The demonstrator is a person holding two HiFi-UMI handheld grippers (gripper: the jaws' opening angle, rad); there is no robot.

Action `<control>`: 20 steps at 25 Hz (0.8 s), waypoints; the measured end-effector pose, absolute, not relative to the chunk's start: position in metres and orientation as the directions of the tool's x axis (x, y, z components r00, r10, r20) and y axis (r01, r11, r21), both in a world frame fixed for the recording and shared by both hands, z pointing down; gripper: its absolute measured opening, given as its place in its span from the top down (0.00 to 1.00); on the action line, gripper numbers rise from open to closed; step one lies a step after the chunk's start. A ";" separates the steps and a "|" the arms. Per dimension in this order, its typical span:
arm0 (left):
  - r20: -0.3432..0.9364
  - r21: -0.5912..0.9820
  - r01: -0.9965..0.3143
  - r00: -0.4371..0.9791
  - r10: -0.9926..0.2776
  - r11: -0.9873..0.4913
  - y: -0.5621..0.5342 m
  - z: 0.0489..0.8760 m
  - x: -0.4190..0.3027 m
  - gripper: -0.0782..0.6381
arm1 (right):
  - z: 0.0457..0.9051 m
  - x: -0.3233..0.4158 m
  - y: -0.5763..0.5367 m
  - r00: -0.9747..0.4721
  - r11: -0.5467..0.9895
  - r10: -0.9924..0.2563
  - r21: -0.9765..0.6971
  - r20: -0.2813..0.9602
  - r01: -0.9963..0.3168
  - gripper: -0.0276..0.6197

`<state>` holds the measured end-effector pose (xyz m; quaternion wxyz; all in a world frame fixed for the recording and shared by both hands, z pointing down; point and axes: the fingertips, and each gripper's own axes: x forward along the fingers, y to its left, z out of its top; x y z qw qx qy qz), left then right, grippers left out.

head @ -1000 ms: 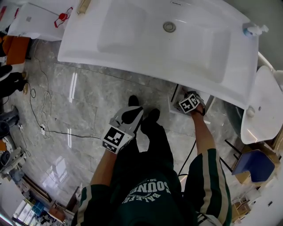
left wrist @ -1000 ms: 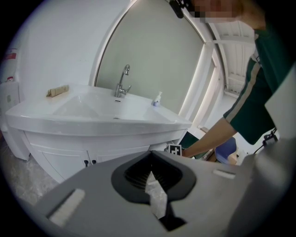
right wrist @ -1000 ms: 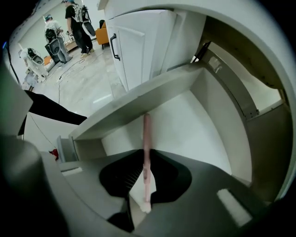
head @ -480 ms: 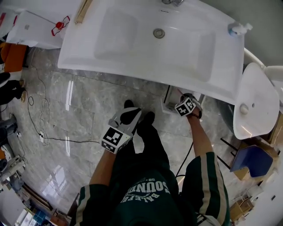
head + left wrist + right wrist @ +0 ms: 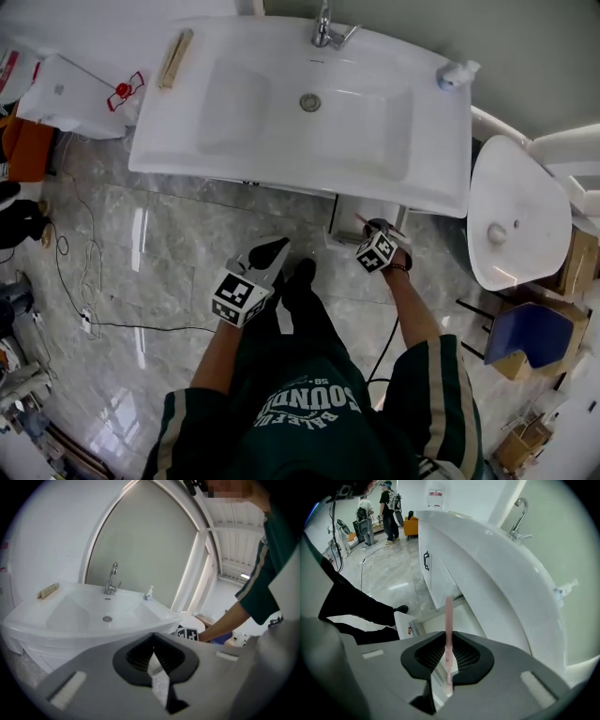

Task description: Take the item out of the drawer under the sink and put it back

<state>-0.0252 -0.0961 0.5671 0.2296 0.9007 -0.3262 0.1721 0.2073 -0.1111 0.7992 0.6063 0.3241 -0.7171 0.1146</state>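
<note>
My right gripper [image 5: 376,231] hangs just in front of the open white drawer [image 5: 349,217] under the sink [image 5: 281,112]. It is shut on a thin pink stick [image 5: 448,620]. In the right gripper view the stick stands up between the pads of that gripper [image 5: 448,645], with the drawer [image 5: 461,617] behind it. My left gripper [image 5: 273,250] is held over the floor to the left of the drawer, near the person's feet. Its jaws are together with nothing in them, as the left gripper view [image 5: 152,641] shows.
The sink carries a faucet [image 5: 323,28], a soap bottle [image 5: 457,73] and a wooden piece [image 5: 175,58]. A toilet [image 5: 511,216] stands to the right, with a blue box [image 5: 530,337] below it. A cable [image 5: 75,281] lies on the tiled floor at left.
The head view has tipped up, so more of the sink and the faucet show. My right gripper has drawn back a little from under the sink rim with the stick. The left has barely moved.
</note>
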 end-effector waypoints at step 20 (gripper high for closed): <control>0.353 0.204 -0.627 0.763 -0.541 -0.751 -0.126 0.487 -0.013 0.82 | 0.585 0.183 -0.127 -0.241 0.539 -0.682 0.251 0.691 -0.804 0.88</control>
